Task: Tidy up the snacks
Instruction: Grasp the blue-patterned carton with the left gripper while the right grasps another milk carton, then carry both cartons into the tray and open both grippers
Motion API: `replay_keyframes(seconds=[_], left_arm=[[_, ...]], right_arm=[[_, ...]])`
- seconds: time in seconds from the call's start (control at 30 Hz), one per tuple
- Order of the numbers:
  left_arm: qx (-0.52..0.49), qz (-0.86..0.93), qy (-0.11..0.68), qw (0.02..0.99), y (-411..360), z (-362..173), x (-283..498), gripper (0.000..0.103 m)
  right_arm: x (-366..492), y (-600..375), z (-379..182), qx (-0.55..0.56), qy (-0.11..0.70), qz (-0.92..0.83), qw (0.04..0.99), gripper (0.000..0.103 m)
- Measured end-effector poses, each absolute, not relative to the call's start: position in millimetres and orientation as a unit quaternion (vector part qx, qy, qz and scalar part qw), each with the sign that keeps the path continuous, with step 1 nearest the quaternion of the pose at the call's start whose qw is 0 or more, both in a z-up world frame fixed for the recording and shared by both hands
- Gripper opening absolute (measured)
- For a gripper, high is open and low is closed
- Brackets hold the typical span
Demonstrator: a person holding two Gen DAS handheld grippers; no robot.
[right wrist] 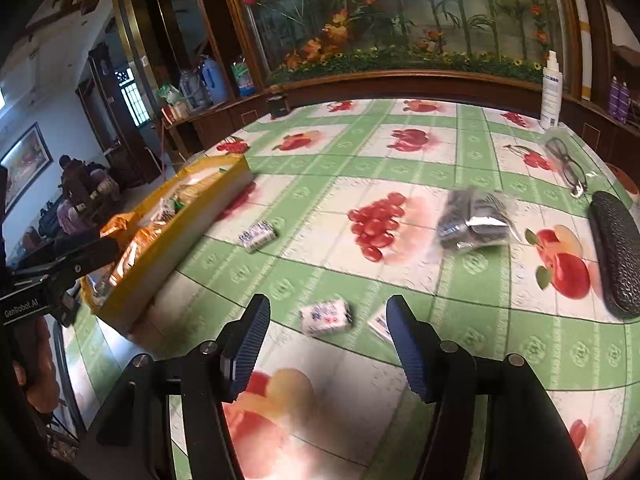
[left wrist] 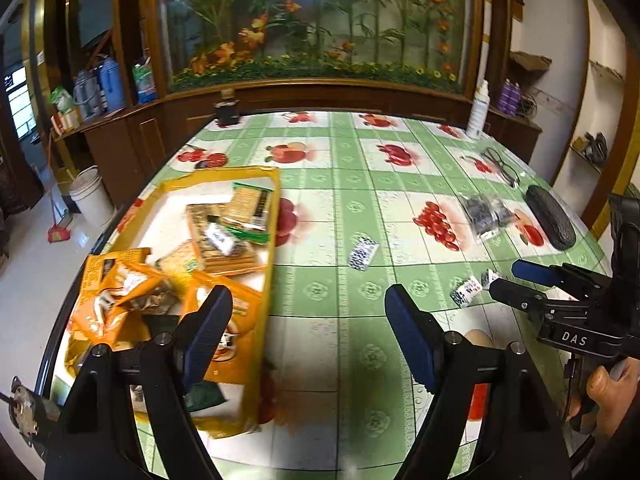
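Observation:
A yellow tray at the table's left holds orange packets and cracker packs; it also shows in the right wrist view. Small blue-and-white wrapped snacks lie loose on the cloth: one mid-table, one just ahead of my right gripper, another beside its right finger. A clear bag of dark snacks lies further right. My left gripper is open and empty, by the tray's right wall. My right gripper is open, also seen in the left wrist view.
A black glasses case and spectacles lie at the right edge. A white spray bottle and a dark jar stand at the far edge. A wooden cabinet with a flower display stands behind the table.

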State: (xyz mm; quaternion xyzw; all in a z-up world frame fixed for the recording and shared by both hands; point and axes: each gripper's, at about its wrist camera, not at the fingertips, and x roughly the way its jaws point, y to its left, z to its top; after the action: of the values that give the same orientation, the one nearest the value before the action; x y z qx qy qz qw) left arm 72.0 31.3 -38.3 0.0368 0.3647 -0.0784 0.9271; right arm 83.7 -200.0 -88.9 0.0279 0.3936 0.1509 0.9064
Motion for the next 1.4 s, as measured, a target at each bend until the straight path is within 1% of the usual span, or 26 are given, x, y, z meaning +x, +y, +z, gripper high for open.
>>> replay_keyframes(seconds=[0.33, 0.57, 0.83, 0.9, 0.93, 0.97, 1.0, 1.03, 1.07, 1.1, 1.23, 1.4], left_arm=[[0.071, -0.103, 0.393, 0.911, -9, -62, 112, 0.079], [0.078, -0.104, 0.41, 0.903, -21, -78, 142, 0.079], [0.109, -0.093, 0.422, 0.895, -35, -101, 167, 0.079], [0.113, -0.094, 0.429, 0.891, -37, -107, 171, 0.078], [0.121, -0.091, 0.427, 0.891, -39, -108, 171, 0.076], [0.122, -0.097, 0.421, 0.894, -41, -108, 169, 0.064], [0.115, -0.107, 0.424, 0.892, -40, -107, 170, 0.055], [0.103, -0.12, 0.428, 0.89, -39, -107, 170, 0.037], [0.098, -0.126, 0.43, 0.889, -39, -107, 170, 0.02], [0.099, -0.128, 0.431, 0.888, -39, -106, 170, 0.017], [0.102, -0.132, 0.429, 0.888, -39, -107, 166, 0.017], [0.07, -0.146, 0.435, 0.886, -29, -104, 161, 0.016]], right_arm=[[92, -210, -102, -0.004, 0.406, 0.125, 0.905, 0.063], [107, -215, -110, -0.01, 0.42, 0.13, 0.898, 0.062], [116, -214, -115, -0.026, 0.434, 0.135, 0.89, 0.061], [119, -214, -115, -0.021, 0.435, 0.144, 0.888, 0.054], [120, -215, -116, -0.016, 0.436, 0.15, 0.887, 0.052], [122, -215, -116, -0.014, 0.437, 0.154, 0.886, 0.046], [122, -216, -116, -0.01, 0.438, 0.156, 0.885, 0.041], [123, -217, -117, -0.008, 0.44, 0.155, 0.885, 0.037], [123, -217, -119, -0.015, 0.447, 0.148, 0.882, 0.027], [123, -217, -119, -0.022, 0.445, 0.143, 0.884, 0.021], [119, -221, -118, -0.021, 0.447, 0.139, 0.884, 0.02], [114, -233, -116, 0.012, 0.442, 0.139, 0.886, 0.02]])
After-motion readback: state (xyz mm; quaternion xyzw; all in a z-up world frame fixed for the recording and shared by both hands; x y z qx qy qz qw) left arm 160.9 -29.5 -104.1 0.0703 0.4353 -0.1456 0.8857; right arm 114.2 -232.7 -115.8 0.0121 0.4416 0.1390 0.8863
